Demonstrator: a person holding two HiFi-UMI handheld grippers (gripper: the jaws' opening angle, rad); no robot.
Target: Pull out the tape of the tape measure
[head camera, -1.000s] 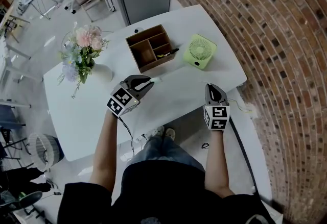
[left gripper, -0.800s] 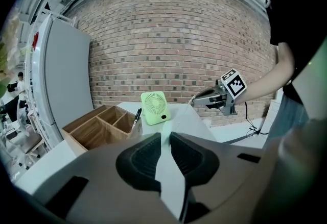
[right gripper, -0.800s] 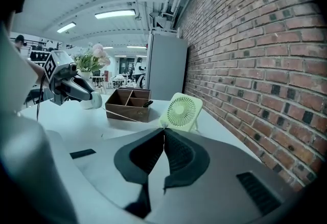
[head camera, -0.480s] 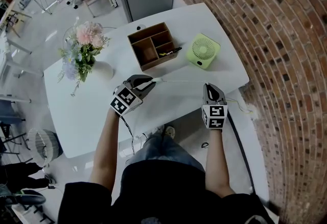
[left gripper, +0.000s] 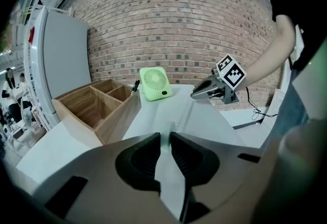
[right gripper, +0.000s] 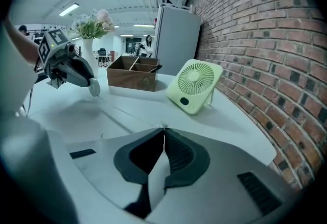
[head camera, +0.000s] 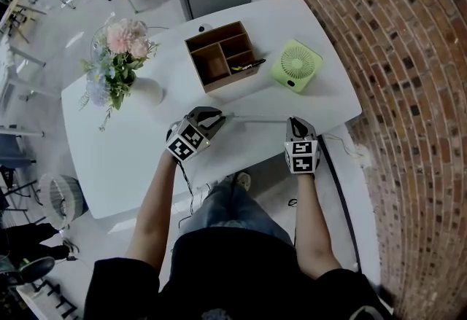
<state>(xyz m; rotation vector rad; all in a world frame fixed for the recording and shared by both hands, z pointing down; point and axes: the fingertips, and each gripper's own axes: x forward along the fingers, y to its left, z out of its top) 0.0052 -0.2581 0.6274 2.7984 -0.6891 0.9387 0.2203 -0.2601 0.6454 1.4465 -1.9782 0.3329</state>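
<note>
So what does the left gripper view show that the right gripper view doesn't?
Only the left gripper view shows the right gripper, with the tape running up to it, and the forearm behind it. Only the right gripper view shows the flowers and the left gripper clamped on the tape measure. Both show the wooden organizer, the green fan, the drawn-out tape, the white table and the brick wall.

Head cam overhead, L gripper (head camera: 218, 120), R gripper (head camera: 295, 122) cams low, inward (fan (left gripper: 155, 83) shared)
</note>
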